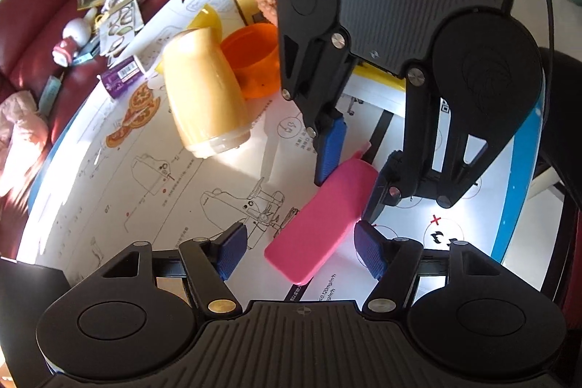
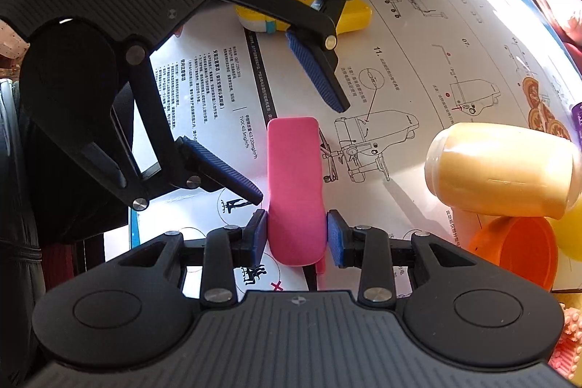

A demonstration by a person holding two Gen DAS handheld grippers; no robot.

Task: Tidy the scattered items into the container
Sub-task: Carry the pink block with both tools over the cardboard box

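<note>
Two hand-held grippers work one item: the right hand-held gripper (image 2: 295, 239) pinches the pink case (image 2: 295, 184) at its near end, both pads pressed on its sides, holding it just above the printed instruction sheet (image 2: 418, 68). The left hand-held gripper (image 1: 302, 250) is spread wide, its pads clear of the case, probably to leave the right hand sole control for carrying. At two o'clock in the right wrist view lies a cream bottle (image 2: 503, 170) on its side, touching an orange cup (image 2: 516, 253). No container can be confirmed; the yellow object (image 2: 354, 17) at twelve o'clock is largely hidden.
</note>
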